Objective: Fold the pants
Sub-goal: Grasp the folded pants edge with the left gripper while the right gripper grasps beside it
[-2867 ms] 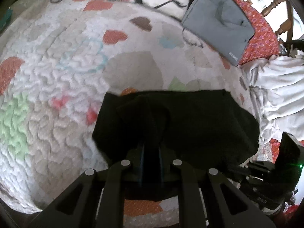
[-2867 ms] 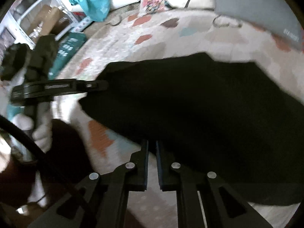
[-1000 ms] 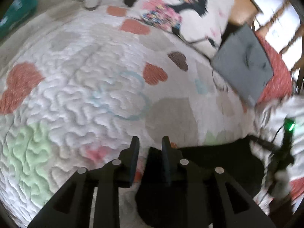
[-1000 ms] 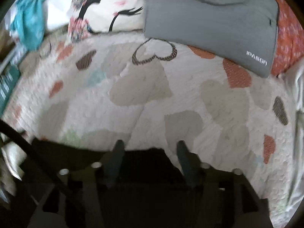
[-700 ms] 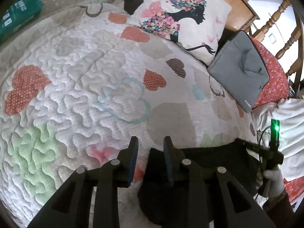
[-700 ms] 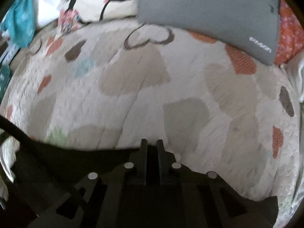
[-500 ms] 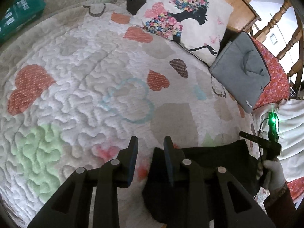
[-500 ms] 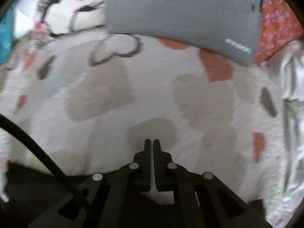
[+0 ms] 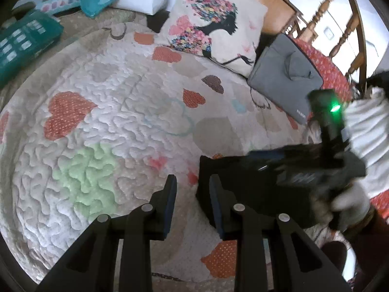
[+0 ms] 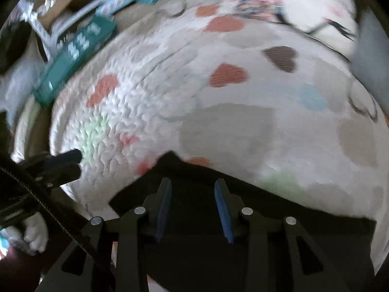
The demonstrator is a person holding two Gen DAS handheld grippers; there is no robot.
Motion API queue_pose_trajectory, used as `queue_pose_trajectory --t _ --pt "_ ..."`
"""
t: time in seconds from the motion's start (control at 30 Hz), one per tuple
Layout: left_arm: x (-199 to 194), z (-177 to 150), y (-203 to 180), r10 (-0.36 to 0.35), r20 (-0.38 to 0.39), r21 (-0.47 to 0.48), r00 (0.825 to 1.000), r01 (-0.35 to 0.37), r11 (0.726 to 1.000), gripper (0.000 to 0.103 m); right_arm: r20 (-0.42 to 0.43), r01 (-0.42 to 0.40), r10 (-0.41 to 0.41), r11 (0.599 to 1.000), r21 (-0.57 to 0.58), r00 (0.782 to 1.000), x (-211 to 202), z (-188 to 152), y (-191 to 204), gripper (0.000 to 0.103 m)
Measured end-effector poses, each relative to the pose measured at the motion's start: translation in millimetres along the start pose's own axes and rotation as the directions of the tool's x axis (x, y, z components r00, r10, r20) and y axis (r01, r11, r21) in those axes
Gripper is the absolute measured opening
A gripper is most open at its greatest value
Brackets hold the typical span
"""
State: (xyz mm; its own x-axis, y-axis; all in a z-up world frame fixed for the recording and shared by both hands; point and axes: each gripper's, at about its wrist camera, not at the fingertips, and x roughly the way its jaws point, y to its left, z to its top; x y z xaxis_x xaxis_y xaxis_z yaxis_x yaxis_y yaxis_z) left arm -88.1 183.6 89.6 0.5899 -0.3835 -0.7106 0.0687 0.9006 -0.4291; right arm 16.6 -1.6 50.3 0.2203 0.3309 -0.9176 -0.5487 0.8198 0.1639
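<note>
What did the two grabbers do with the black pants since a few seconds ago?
The left gripper let go of the black pants and now stands open beside their left edge. The right gripper, shut half a second ago, has opened above them. The pants, earlier spread wide, now lie as a smaller folded block. The heart quilt and pillow stayed put.

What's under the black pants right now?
The pants lie folded on the heart-print quilt, which shows all around them. An orange heart pokes out at their far edge; what they cover is hidden.
</note>
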Motion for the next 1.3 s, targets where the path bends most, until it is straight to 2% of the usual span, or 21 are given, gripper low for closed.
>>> queue_pose_trajectory --t 0.07,0.1,0.13,0.2,0.37,0.5,0.57,0.63,0.67,0.7,0.77,0.8,0.87,0.93,0.97,1.0,1.03,1.1,1.23,1.3 --pt "-2.5 1.5 4.0 -0.036 0.003 -0.023 0.999 0.036 0.999 0.027 -0.038 0.043 -0.043 0.999 -0.015 0.998 20.7 4.9 11.0 0.040" --pt "-3.0 2.0 3.8 -0.047 0.006 -0.025 0.999 0.047 0.999 0.027 -0.056 0.055 -0.057 0.998 -0.029 0.997 29.9 7.3 14.3 0.035" --pt "-3.7 1.9 2.5 -0.053 0.010 -0.018 0.999 0.054 0.998 0.027 -0.065 0.055 -0.058 0.998 -0.040 0.996 33.7 6.8 17.8 0.021" --pt "-2.3 1.0 -1.8 -0.063 0.012 0.005 0.998 0.063 0.998 0.027 -0.056 0.066 -0.068 0.997 -0.037 0.996 27.2 7.0 20.0 0.013" --pt "18.5 -0.5 -22.9 -0.075 -0.048 0.088 0.996 0.079 0.993 0.028 0.016 0.068 -0.068 0.998 -0.008 0.998 -0.8 18.9 13.7 0.012" --pt "41.0 -6.9 -47.5 -0.048 -0.114 0.174 0.992 0.067 0.982 0.033 0.042 0.054 -0.056 0.997 0.048 0.998 -7.3 33.2 5.1 0.012" --pt "51.6 -10.0 -54.7 -0.027 -0.143 0.204 0.989 0.056 0.977 0.033 0.036 0.038 -0.040 0.997 0.070 0.999 -3.0 39.4 1.1 0.012" --pt "67.3 -13.7 -56.2 0.039 -0.187 0.221 0.982 0.003 0.975 0.033 0.019 0.007 -0.009 0.996 0.094 1.000 4.3 42.1 -1.7 0.012" --pt "72.9 -14.6 -54.0 0.058 -0.210 0.221 0.976 -0.011 0.975 0.028 0.008 -0.006 0.005 0.995 0.104 1.000 8.8 42.6 -4.7 0.012" --pt "78.0 -16.1 -50.3 0.070 -0.238 0.210 0.969 -0.019 0.978 0.013 -0.002 -0.023 0.023 0.993 0.120 1.000 13.3 41.0 -8.5 0.012" --pt "76.9 -15.4 -44.7 0.052 -0.255 0.180 0.966 -0.005 0.984 0.009 -0.007 -0.040 0.042 0.989 0.142 0.999 19.1 39.7 -12.0 0.012" --pt "73.2 -14.2 -42.3 0.042 -0.250 0.165 0.967 0.000 0.986 0.005 -0.008 -0.055 0.057 0.986 0.158 0.998 21.2 38.5 -14.8 0.012" --pt "67.7 -13.2 -36.1 0.043 -0.244 0.142 0.969 -0.008 0.990 0.005 -0.017 -0.085 0.089 0.978 0.190 0.996 27.3 37.0 -18.6 0.013" --pt "61.7 -11.7 -26.4 0.048 -0.239 0.104 0.970 -0.024 0.994 0.005 -0.024 -0.107 0.115 0.971 0.215 0.993 33.8 35.9 -19.4 0.017" --pt "59.3 -11.7 -22.0 0.044 -0.234 0.085 0.971 -0.024 0.996 0.005 -0.027 -0.123 0.133 0.964 0.234 0.991 37.3 35.0 -20.6 0.021" --pt "56.3 -9.9 -18.5 0.039 -0.226 0.067 0.973 -0.025 0.997 0.005 -0.026 -0.144 0.156 0.955 0.258 0.987 40.7 34.0 -22.2 0.033" --pt "51.5 -7.8 -13.2 0.029 -0.210 0.039 0.977 -0.021 0.999 0.005 -0.007 -0.186 0.197 0.937 0.295 0.980 43.4 32.7 -25.6 0.041" --pt "42.7 -4.7 -5.3 0.014 -0.168 -0.007 0.986 -0.016 1.000 0.005 0.040 -0.224 0.223 0.917 0.329 0.974 39.9 30.6 -29.8 0.041" --pt "28.6 4.5 -5.2 -0.021 -0.072 -0.043 0.997 0.018 0.999 0.006 0.226 -0.263 0.194 0.905 0.334 0.955 -11.3 15.5 -41.2 0.041" --pt "25.1 6.5 -17.7 -0.057 -0.032 -0.008 0.998 0.057 0.998 0.011 0.265 -0.248 0.162 0.908 0.337 0.951 -39.7 -3.1 -52.6 0.041"
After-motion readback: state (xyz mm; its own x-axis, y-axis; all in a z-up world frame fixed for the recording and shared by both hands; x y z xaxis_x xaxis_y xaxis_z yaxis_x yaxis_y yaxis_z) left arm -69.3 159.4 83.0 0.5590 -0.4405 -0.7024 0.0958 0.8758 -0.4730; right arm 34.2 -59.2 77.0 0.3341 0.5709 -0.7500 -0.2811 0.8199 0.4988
